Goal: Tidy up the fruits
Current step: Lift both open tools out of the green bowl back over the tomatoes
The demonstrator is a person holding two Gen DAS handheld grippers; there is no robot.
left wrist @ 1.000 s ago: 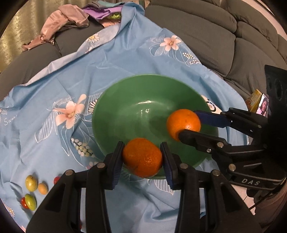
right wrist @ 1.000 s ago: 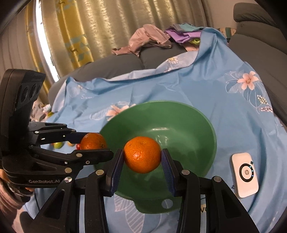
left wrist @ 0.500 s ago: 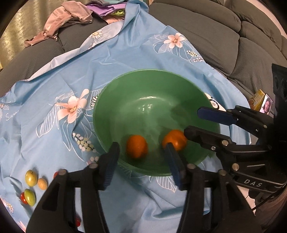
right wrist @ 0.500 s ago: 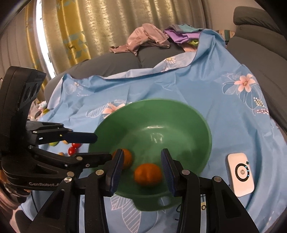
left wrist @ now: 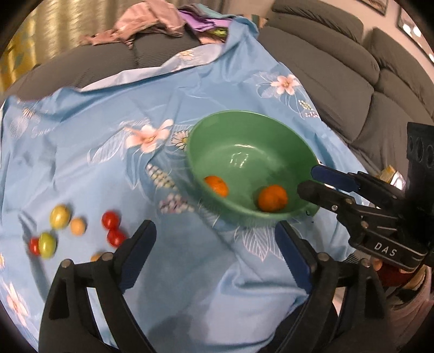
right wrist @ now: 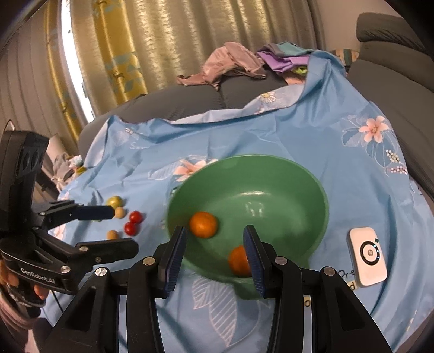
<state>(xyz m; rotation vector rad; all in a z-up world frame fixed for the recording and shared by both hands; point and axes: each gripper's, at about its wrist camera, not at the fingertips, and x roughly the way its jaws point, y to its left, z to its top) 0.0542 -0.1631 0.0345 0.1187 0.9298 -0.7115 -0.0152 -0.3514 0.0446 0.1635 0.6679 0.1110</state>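
A green bowl (left wrist: pixel 244 112) (right wrist: pixel 244 157) sits on a blue flowered cloth (left wrist: pixel 108 163) and holds two oranges (left wrist: pixel 217 186) (left wrist: pixel 272 198), also visible in the right wrist view (right wrist: pixel 203 224) (right wrist: pixel 237 262). My left gripper (left wrist: pixel 217 239) (right wrist: pixel 122 229) hovers over the cloth to the near left of the bowl; its jaws are opening wide and nothing is between them. My right gripper (right wrist: pixel 214 239) (left wrist: pixel 306 179) hangs above the bowl's near rim, open and empty. Several small red, green and tan fruits (left wrist: pixel 109 220) (right wrist: pixel 135 217) lie on the cloth left of the bowl.
A white pocket device (right wrist: pixel 367 256) lies on the cloth right of the bowl. Crumpled clothes (left wrist: pixel 152 24) are piled at the back of the grey sofa (left wrist: pixel 339 54). Curtains (right wrist: pixel 135 54) hang behind. A small box (left wrist: pixel 389 173) shows at the right.
Both oranges have left the grippers and now lie in the bowl. The left jaws have spread wide, and the left gripper has swung left, away from the bowl.
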